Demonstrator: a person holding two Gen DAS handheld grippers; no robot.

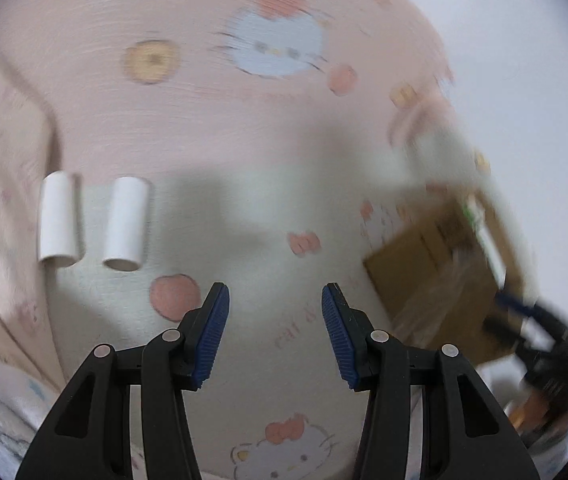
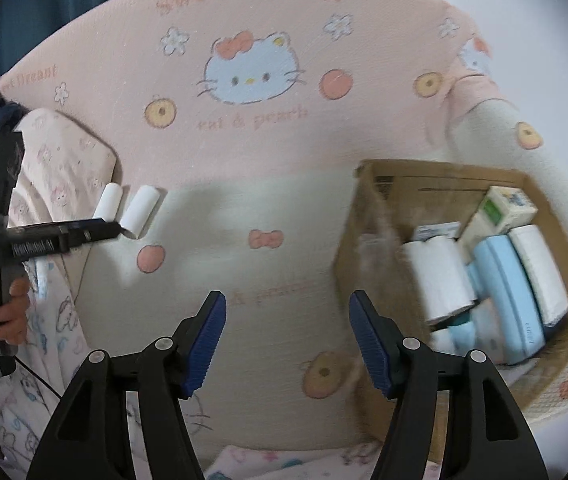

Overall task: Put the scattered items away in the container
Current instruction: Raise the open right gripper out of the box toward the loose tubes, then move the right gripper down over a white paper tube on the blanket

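Two white paper rolls lie side by side on the pink cartoon-cat bedsheet: one at far left and one beside it; both also show in the right wrist view. My left gripper is open and empty, short of the rolls and to their right. A brown cardboard box at right holds a white roll, a light blue case and small cartons. My right gripper is open and empty, left of the box.
A folded pale blanket lies at the left edge beside the rolls. The left gripper's body and the hand holding it appear at left in the right wrist view. The box also shows blurred in the left wrist view. A white wall lies beyond the bed.
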